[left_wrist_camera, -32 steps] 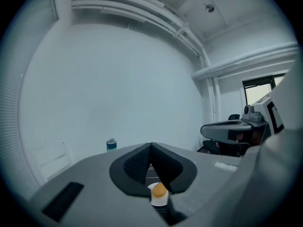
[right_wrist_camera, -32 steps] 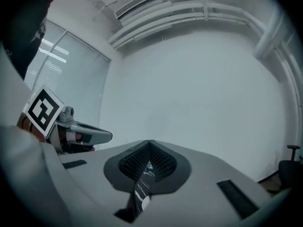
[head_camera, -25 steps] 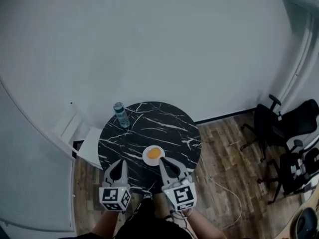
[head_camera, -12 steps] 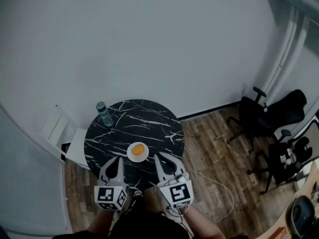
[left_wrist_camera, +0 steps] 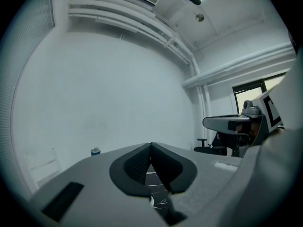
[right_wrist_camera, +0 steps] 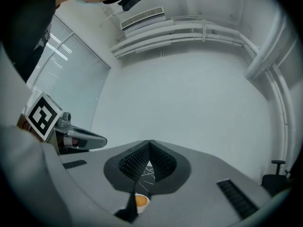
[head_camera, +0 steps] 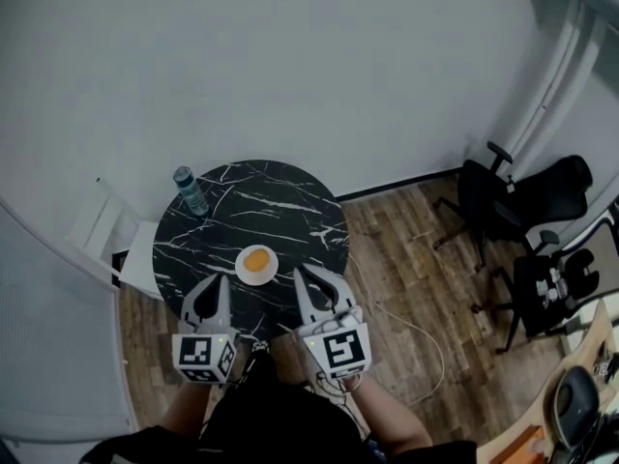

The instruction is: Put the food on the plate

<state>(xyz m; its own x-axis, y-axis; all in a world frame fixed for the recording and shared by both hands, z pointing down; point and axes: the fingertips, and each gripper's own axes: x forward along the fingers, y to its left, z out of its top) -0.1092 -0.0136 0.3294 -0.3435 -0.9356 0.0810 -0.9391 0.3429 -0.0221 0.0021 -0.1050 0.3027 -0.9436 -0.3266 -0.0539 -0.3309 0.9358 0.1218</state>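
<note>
orange food (head_camera: 256,259) sits on the plate (head_camera: 239,268) on the desk (head_camera: 285,204); near the plate, left gripper (head_camera: 214,281) and right gripper (head_camera: 303,272) fingers (left_wrist_camera: 138,163) are together.

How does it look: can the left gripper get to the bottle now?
Probably yes: only bare table lies between the left gripper and the bottle; the plate sits off to the side.

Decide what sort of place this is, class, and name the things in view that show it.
Most likely an office or lab room: black swivel office chairs stand on wood-look flooring, a small round marble-top table sits by a bare white wall, and an air-conditioning unit is mounted up high.
</note>
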